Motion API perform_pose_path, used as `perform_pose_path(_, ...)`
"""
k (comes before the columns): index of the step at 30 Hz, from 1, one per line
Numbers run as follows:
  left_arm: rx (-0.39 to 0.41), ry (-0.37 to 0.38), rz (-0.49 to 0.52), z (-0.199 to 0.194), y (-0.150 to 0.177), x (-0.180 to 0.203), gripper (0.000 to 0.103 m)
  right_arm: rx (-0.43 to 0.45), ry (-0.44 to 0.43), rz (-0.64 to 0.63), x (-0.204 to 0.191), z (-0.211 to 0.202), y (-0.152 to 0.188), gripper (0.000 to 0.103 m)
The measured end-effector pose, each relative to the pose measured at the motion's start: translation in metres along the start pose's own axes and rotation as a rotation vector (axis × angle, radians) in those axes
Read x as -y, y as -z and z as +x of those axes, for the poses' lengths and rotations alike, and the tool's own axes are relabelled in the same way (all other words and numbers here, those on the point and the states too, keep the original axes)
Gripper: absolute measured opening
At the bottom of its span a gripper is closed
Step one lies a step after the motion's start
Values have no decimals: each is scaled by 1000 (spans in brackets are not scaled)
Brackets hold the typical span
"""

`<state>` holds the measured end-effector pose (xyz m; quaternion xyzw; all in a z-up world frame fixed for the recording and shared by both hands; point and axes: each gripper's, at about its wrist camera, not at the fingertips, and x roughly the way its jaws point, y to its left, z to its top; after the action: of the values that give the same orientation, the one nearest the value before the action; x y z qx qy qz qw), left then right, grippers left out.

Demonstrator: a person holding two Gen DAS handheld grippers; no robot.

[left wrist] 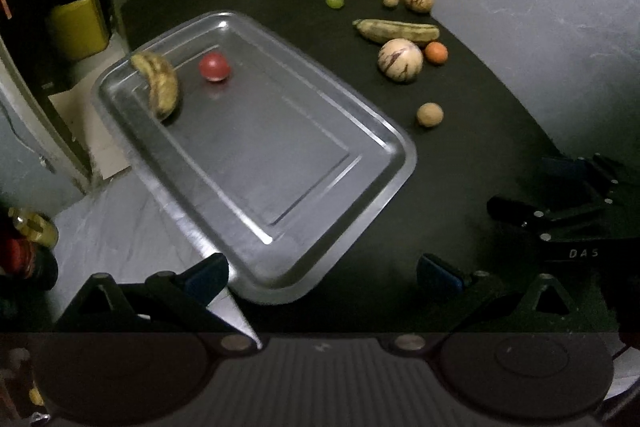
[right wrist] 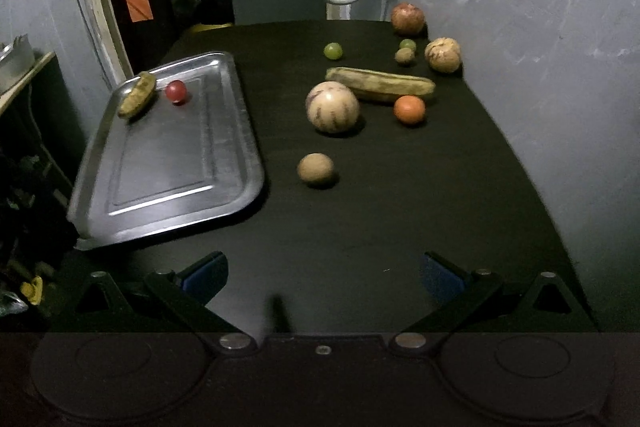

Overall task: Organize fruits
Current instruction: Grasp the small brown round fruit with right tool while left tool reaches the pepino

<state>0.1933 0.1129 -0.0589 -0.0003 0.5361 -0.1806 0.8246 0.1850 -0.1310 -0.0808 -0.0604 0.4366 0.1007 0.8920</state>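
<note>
The left gripper (left wrist: pixel 322 277) hangs open and empty over the near edge of the metal tray (left wrist: pixel 372 195); the right gripper (right wrist: pixel 324 273) is also open and holds nothing, above the bare dark bench (right wrist: pixel 400 219); its black body shows low at the right in the left wrist view (left wrist: pixel 568 211). The tray lies on the left part of the bench; in its far corner rest a short spotted banana (left wrist: pixel 158 85) and, just beside it but apart, a red fruit (left wrist: pixel 214 66). On the bench right of the tray lies a small brown round fruit (right wrist: pixel 315 168); farther stands a large pale striped fruit (right wrist: pixel 332 107), with a small orange (right wrist: pixel 409 109) near it; behind them lies a long banana (right wrist: pixel 380 84); farther still are two green grapes (right wrist: pixel 333 51), a small brown fruit (right wrist: pixel 405 56), a second striped fruit (right wrist: pixel 443 55) and, at the far edge, a reddish apple (right wrist: pixel 407 18).
</note>
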Motion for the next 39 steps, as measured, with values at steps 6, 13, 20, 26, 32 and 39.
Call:
perform_pose_path(6,19,-15,15,4,-20,13,102,14,-22,-22,18,7,-4,102)
perform_pose_path(13,97,-35,20,9,-63,21,102,50,-67,-68,20,24,-13,99)
perform_pose_path(20,131,9,-22,45,-121,32,102,79,-90,-101,18,46,-30,94)
perform_pose_path(26,126,38,15,82,-152,51,102,83,-120,-140,15,66,-40,80)
perform_pose_path(32,88,63,14,118,-169,57,99,88,-154,-149,12,75,-42,61)
perform_pose_path(39,46,79,35,140,-178,63,87,89,-178,-153,6,83,-41,49)
